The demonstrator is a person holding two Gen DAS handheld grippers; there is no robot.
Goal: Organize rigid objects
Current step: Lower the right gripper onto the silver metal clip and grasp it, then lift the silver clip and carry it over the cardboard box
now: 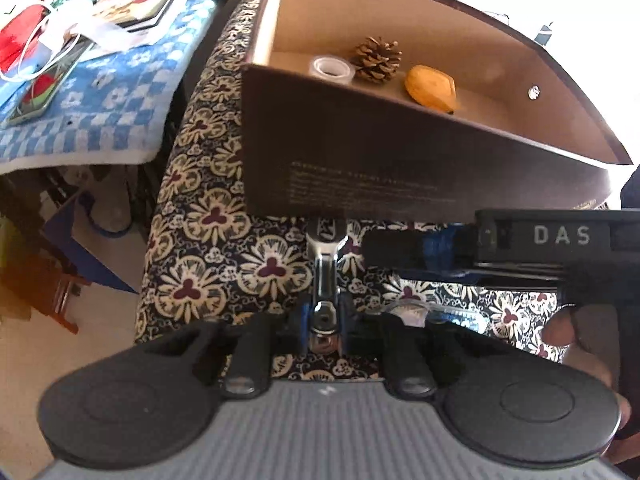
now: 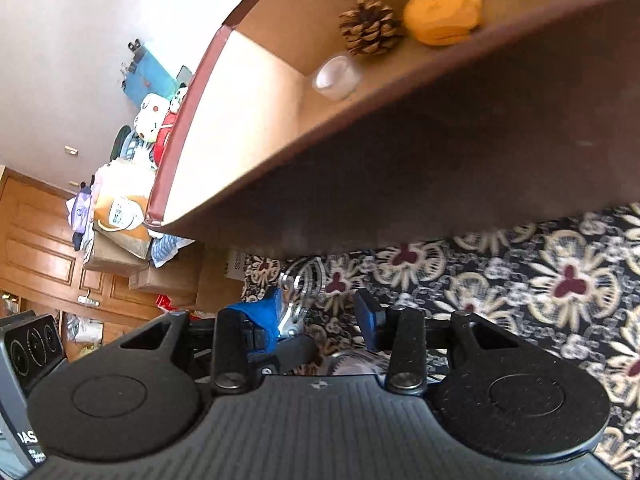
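Note:
A brown cardboard box (image 1: 360,168) stands open on a flower-patterned cloth (image 1: 208,248). Inside it lie a tape roll (image 1: 332,68), a pine cone (image 1: 376,58) and a yellow object (image 1: 430,86); they also show in the right wrist view: tape roll (image 2: 336,78), pine cone (image 2: 370,26), yellow object (image 2: 442,10). My left gripper (image 1: 324,320) is shut on a shiny metal tool (image 1: 325,272) just before the box's front wall. My right gripper (image 2: 320,312) is open, its blue pads (image 2: 366,314) either side of that metal tool (image 2: 298,296) and the left gripper's tip.
A blue checkered cloth (image 1: 100,112) with papers, a phone and cables lies on a table at the left. Stuffed toys (image 2: 150,120), boxes and a wooden cabinet (image 2: 36,240) stand beyond the cloth's edge in the right wrist view. The floor (image 1: 60,344) lies below left.

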